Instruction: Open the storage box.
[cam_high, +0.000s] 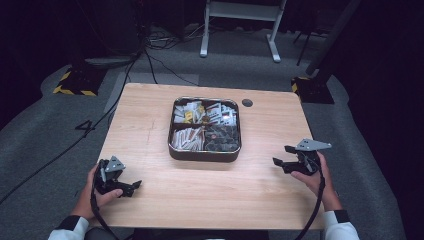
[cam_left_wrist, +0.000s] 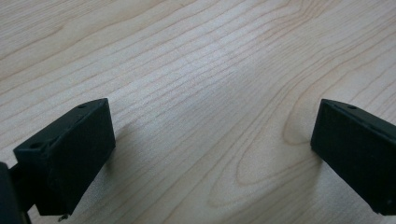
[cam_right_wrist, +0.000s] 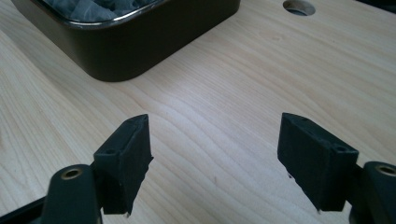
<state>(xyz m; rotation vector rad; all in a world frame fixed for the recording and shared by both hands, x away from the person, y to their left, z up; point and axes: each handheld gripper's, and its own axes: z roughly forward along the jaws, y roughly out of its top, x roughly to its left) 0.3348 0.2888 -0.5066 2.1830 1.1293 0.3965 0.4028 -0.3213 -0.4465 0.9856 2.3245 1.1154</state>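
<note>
Left gripper (cam_high: 131, 187) jaws wide, empty, right gripper (cam_high: 282, 155) likewise, tray (cam_high: 205, 155) between, apart

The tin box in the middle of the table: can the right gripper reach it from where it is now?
Probably yes. The right gripper is open and empty, with bare table between it and the tin box.

One counter (cam_high: 150, 150) carries one dark tray (cam_high: 205, 154) with a metal rim. The tray is divided into four compartments. Two compartments on the far side and one on the near left contain light-coloured packets; the near-right compartment contains dark packets. The packets are too small and too closely packed to count. One round hole (cam_high: 247, 102) is set in the counter top. Two grippers are present: one left gripper (cam_high: 131, 188) and one right gripper (cam_high: 282, 155), each with two black jaws.
</note>
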